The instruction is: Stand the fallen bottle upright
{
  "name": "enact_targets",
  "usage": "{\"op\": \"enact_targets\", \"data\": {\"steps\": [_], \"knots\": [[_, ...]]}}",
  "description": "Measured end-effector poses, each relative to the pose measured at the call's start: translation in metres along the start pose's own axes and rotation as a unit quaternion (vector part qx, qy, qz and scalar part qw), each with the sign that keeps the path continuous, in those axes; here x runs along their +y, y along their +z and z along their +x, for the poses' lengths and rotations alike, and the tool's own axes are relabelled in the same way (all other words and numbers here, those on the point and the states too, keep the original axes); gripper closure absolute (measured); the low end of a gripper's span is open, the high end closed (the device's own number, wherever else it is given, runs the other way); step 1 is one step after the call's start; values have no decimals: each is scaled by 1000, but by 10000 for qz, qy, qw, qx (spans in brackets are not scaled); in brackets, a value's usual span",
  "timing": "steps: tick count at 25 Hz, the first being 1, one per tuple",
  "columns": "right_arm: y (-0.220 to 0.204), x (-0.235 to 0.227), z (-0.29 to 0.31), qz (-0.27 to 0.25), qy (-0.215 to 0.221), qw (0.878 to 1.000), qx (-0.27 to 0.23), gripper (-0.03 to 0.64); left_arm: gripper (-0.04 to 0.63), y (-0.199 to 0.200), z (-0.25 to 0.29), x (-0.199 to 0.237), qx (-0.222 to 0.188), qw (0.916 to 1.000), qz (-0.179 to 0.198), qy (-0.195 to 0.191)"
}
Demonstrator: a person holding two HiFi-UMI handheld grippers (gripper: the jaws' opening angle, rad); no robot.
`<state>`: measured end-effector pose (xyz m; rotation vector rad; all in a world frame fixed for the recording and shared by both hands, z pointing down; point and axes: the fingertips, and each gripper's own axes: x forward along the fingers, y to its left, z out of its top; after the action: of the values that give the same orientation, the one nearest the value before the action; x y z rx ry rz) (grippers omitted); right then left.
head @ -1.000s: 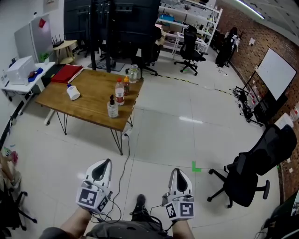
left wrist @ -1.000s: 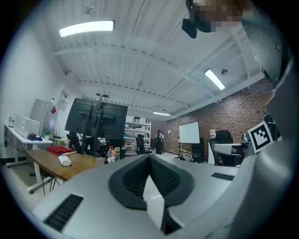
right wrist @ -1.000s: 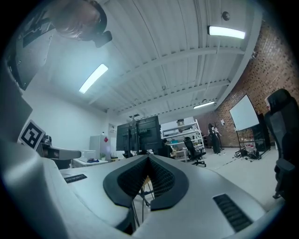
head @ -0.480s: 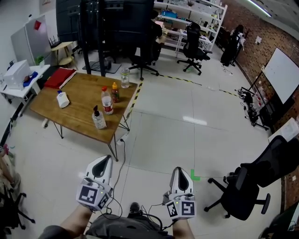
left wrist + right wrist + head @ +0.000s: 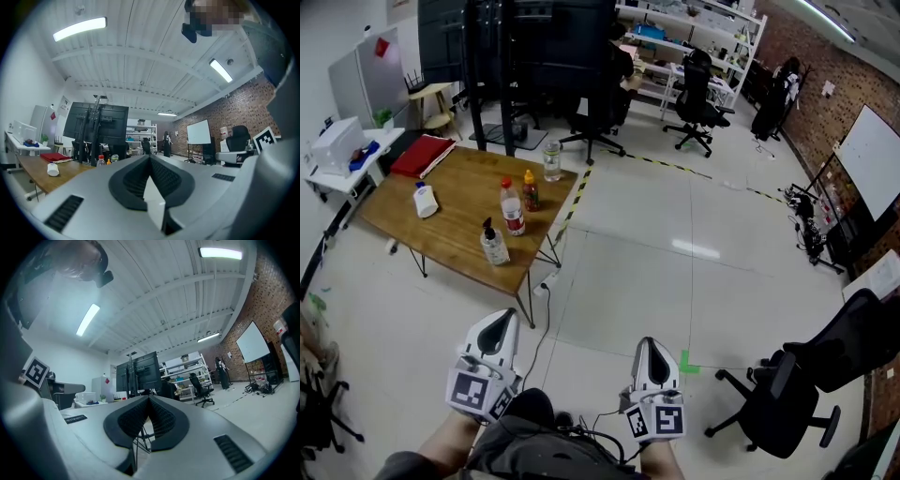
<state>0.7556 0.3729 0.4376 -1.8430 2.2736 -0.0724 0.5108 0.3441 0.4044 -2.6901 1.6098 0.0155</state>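
Note:
The fallen bottle is white and lies on its side at the left of the wooden table; it shows small in the left gripper view. Both grippers are far from it, low in the head view, above the floor. My left gripper is shut with nothing in it, its jaws meeting. My right gripper is shut and empty too.
On the table stand a pump bottle, a red-capped water bottle, an orange-capped bottle and a clear jar, with a red folder at the back. A black office chair is at right. Cables trail at my feet.
The whole view has shifted: the table now sits further left and the green floor mark is nearer. Both grippers stay shut at the bottom of the view.

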Motion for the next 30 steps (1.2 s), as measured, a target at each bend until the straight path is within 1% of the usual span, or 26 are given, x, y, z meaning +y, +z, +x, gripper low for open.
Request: {"op": "enact_targets", "data": {"steps": [9,12,15,17,21,23,26,30], "knots": [[7,-9,26,90,93,9998,-120,600,581,20,21,6,-178,9997,156,60],[5,-12,41,100,85,9998,-143,600,581,20,33,16,-203,9996,188,76],[0,-13,53,83,52,9999,-128,600,581,16,46,28,-201,9997,133,84],[-4,-10,65,55,-4,9999,-106,600,581,14,56,41,-205,9997,126,26],[-9,6,100,-34,-174,9998,-84,600,581,14,78,76,-204,9991,264,-272],[-12,17,120,-67,-268,9996,-112,600,581,15,85,98,-260,9984,350,-359],[-18,42,152,-102,-356,9992,-149,600,581,16,91,145,-313,9986,283,-316],[-27,95,197,-237,-390,9988,-176,600,581,13,92,218,-313,9988,166,-340]]}}
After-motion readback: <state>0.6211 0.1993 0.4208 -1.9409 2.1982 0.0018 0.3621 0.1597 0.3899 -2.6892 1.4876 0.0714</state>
